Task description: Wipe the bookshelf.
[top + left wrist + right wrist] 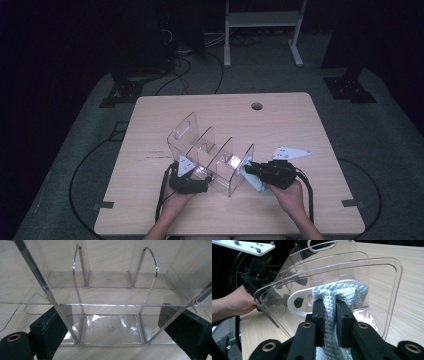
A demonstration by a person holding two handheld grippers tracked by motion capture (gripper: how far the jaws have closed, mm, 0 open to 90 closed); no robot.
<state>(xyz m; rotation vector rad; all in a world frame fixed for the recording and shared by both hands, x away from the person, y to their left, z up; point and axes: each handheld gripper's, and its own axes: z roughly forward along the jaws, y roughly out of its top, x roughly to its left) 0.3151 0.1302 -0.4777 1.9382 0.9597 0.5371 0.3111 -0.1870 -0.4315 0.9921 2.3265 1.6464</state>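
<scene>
Currently wiping: right gripper (329, 322) pinches quilted cloth (342, 293) against clear acrylic organizer (210, 155); left gripper (192, 182), jaws wide, braces its left end. Next: sweep cloth along panel.

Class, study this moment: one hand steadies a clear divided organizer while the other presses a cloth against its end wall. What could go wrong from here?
1. The right tongs pinch only a bunched fold of the pale blue cloth; it may slip free while rubbing.
2. The clear organizer is light, and the left tongs straddle one end; a hard push might slide or tip it.
</scene>
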